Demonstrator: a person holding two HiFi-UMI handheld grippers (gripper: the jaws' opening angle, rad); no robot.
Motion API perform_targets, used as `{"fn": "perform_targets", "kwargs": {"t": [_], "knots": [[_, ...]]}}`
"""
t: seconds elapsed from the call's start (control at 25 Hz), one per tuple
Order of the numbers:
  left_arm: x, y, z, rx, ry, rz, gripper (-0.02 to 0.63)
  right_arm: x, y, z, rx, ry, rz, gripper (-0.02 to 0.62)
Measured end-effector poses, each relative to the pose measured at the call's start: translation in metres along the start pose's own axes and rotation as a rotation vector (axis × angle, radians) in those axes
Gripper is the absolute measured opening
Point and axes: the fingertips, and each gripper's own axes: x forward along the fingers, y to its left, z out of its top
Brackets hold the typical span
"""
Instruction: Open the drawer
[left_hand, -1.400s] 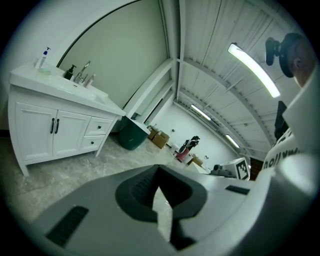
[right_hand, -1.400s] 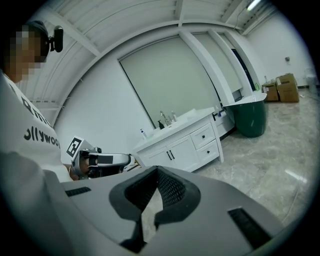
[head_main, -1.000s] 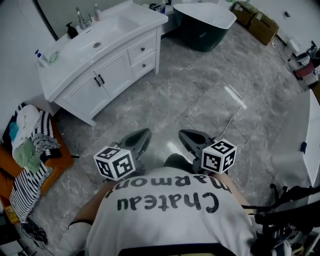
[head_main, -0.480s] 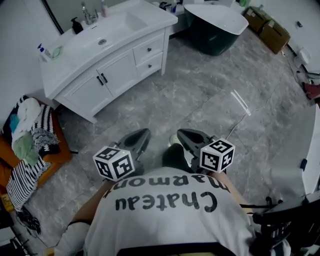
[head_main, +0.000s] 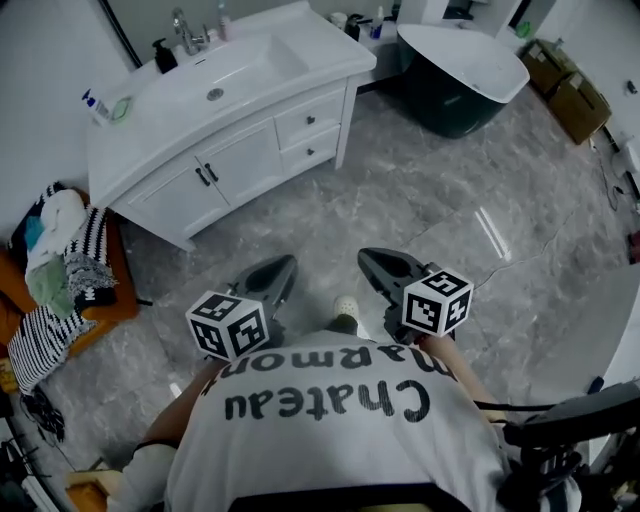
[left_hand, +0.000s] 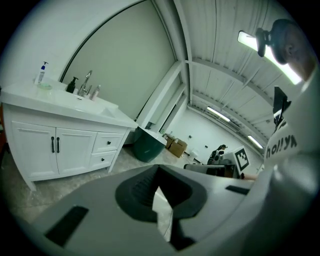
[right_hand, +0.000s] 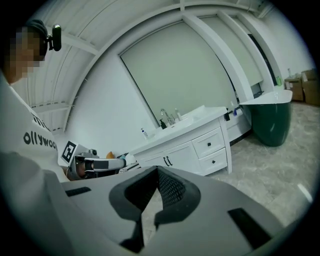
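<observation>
While you stood on grey marbled floor (head_main: 430, 200), well apart from the vanity (head_main: 190, 110) and its 2 drawers (head_main: 309, 118), left gripper (head_main: 284, 266) and right gripper (head_main: 371, 259) were closed, empty.

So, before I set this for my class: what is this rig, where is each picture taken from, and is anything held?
No robot: a person holds a two-jaw gripper in each hand. The head view comes from a camera on their head, looking down at the left gripper and right gripper, each carrying a marker cube. The other two pictures come from cameras riding on those grippers, looking along their jaws. Both pairs of jaws are together and hold nothing. On the grey stone floor stands a white vanity cabinet with a sink, two doors and two closed drawers; a dark green bathtub stands beyond. Neither gripper touches the cabinet.
</observation>
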Motion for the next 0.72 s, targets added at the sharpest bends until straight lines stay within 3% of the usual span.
{"fn": "perform_targets", "kwargs": {"t": [0.28,0.52,0.72], "knots": [[0.045,0.011,0.028,-0.047,-0.044,0.057,0.008,0.009,-0.047,0.034,-0.032,0.019,0.041,0.008],[0.078,0.034,0.037,-0.065,-0.051,0.137,0.008,0.013,-0.094,0.035,-0.041,0.108,0.003,0.008],[0.098,0.039,0.042,-0.067,-0.068,0.173,0.008,0.015,-0.126,0.046,-0.045,0.118,0.001,0.008]]}}
